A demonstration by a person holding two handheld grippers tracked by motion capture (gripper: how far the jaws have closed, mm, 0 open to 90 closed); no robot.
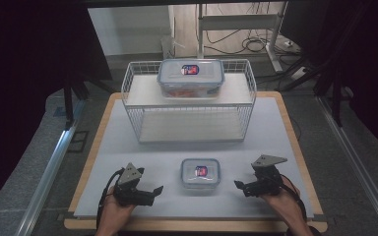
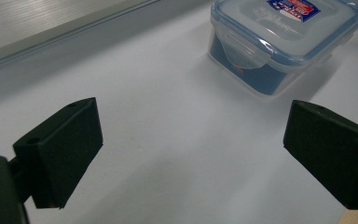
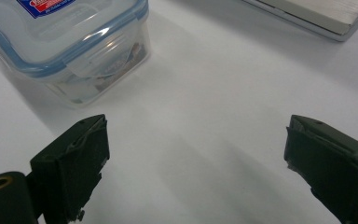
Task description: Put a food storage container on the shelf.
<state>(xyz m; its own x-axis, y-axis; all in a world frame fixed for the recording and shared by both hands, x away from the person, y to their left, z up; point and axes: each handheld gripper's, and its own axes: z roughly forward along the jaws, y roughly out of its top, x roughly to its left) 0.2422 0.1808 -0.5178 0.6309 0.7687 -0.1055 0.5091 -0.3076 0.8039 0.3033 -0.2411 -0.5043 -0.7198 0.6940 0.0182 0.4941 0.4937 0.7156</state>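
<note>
Both grippers flank the small container, nothing picked up yet.

The small lidded container (image 1: 200,173) sits on the near middle of the white table (image 1: 275,132), its clips shut, with the left gripper (image 1: 150,189) to its left and the right gripper (image 1: 243,186) to its right — both near it, neither touching. Each gripper's jaws stand wide apart with only bare table between them. This looks like the approach step; the next move probably calls for closing in on the container's two sides evenly. Farther off, a larger container (image 1: 191,77) rests on the wire rack (image 1: 135,93) — seemingly the destination.
</note>
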